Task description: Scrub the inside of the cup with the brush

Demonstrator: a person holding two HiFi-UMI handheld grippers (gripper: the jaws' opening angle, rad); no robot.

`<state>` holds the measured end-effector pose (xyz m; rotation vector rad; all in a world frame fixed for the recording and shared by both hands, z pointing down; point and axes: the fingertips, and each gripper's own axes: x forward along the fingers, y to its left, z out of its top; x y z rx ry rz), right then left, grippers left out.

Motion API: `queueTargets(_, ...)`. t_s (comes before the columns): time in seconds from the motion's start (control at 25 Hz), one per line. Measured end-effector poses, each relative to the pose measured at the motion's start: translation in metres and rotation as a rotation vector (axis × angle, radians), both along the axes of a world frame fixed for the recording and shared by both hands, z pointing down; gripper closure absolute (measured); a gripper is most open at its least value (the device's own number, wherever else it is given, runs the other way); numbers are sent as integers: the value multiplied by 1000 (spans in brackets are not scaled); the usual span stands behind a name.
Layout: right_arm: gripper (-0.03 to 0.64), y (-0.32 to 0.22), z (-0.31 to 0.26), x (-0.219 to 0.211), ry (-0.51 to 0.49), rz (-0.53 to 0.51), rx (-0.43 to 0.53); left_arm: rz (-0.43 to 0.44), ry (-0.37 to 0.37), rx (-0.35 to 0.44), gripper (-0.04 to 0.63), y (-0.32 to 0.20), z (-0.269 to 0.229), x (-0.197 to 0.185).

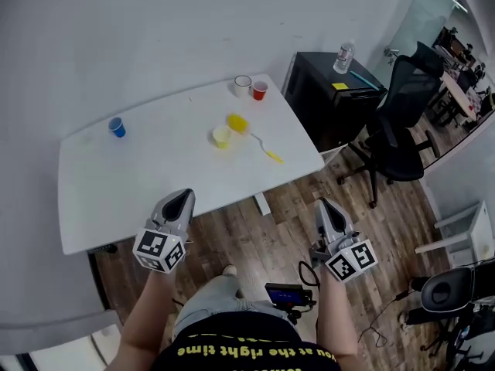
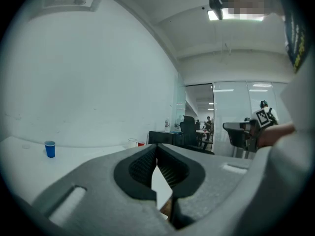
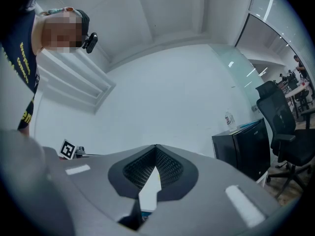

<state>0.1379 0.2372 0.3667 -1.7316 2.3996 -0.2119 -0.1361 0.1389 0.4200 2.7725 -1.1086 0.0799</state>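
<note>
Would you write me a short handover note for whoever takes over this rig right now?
Left gripper: shut, empty, at the near edge of the table.
Right gripper: shut, empty, over the floor off the table's corner.
Brush lies mid-table beside a pale yellow cup and a darker yellow cup; blue cup, red cup and white cup stand farther off.
Done: nothing yet.
Left: grip cup and brush, scrub inside.

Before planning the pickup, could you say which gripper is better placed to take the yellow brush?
Right, probably: the brush lies right of centre on the table, nearer the right gripper than the left gripper. Both are shut, empty.
</note>
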Motion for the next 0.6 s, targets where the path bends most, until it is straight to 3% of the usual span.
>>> queueTargets(0.24,611,-43,2,-10,9,8,6,22,5,0,594,-45,5,-2)
queueTargets(0.6,611,-74,8,-13,11,4,-12,30,3,-16,594,-72,14,-2)
